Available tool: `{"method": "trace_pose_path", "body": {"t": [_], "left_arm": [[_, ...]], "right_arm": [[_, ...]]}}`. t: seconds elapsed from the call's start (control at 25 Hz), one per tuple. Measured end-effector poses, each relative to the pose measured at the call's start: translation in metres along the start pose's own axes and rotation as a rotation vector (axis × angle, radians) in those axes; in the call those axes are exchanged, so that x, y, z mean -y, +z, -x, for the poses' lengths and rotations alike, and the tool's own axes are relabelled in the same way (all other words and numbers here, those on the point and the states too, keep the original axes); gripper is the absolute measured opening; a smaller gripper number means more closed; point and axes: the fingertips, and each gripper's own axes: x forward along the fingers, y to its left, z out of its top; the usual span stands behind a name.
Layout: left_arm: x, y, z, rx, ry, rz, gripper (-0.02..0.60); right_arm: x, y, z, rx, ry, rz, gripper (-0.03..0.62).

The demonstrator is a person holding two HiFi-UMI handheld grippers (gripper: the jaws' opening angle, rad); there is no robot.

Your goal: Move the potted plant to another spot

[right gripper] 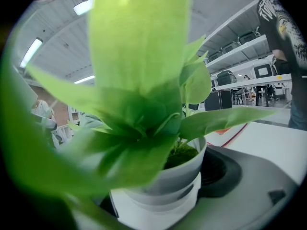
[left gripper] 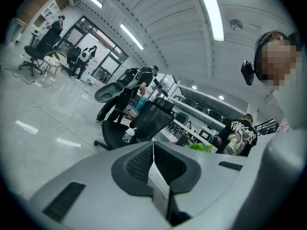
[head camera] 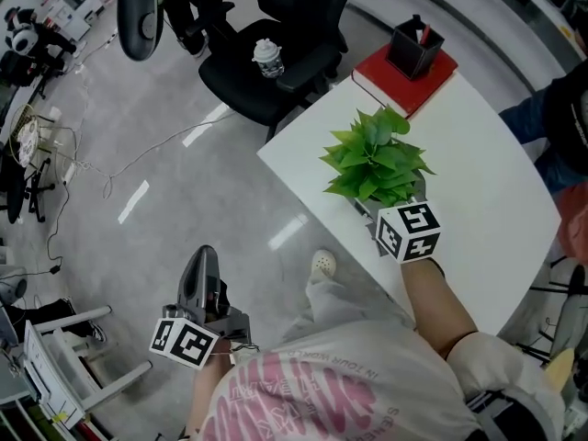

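Note:
The potted plant (head camera: 377, 159), green leaves in a white pot, stands near the front left edge of the white table (head camera: 487, 154). My right gripper (head camera: 390, 208) is at its near side, under the leaves. In the right gripper view the white pot (right gripper: 168, 176) sits between the two jaws, which press its sides, and leaves fill most of the picture. My left gripper (head camera: 202, 263) hangs low over the floor to the left, away from the table, with its jaws closed together and nothing in them (left gripper: 153, 152). The plant (left gripper: 201, 147) shows small and far in the left gripper view.
A red book (head camera: 390, 81) with a black pen holder (head camera: 415, 49) lies at the table's far corner. A black office chair (head camera: 276, 62) carrying a bottle (head camera: 267, 58) stands beyond the table's left edge. Cables (head camera: 138, 159) run across the floor. A white rack (head camera: 64, 366) is lower left.

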Motion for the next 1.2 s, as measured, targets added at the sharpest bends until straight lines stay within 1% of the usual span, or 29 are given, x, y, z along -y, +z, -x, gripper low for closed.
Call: {"method": "trace_pose_path", "body": {"t": [0.2, 0.48, 0.8, 0.96, 1.2], "left_arm": [[-0.008, -0.009, -0.011, -0.016, -0.006, 0.024, 0.026], [-0.003, -0.017, -0.023, -0.04, -0.026, 0.034, 0.026], [-0.014, -0.028, -0.026, -0.051, 0.005, 0.081, 0.026], [-0.017, -0.031, -0.028, -0.045, 0.009, 0.119, 0.025], [-0.019, -0.031, -0.03, -0.05, 0.019, 0.11, 0.025]], "right_arm": [[0.003, -0.008, -0.002, -0.018, -0.009, 0.011, 0.552], [0.003, -0.007, -0.003, -0.02, -0.005, 0.028, 0.552], [0.004, -0.01, -0.008, -0.033, 0.01, 0.034, 0.552], [0.004, -0.011, -0.009, -0.03, 0.016, 0.043, 0.552], [0.004, -0.013, -0.011, -0.037, 0.033, 0.048, 0.552]]}}
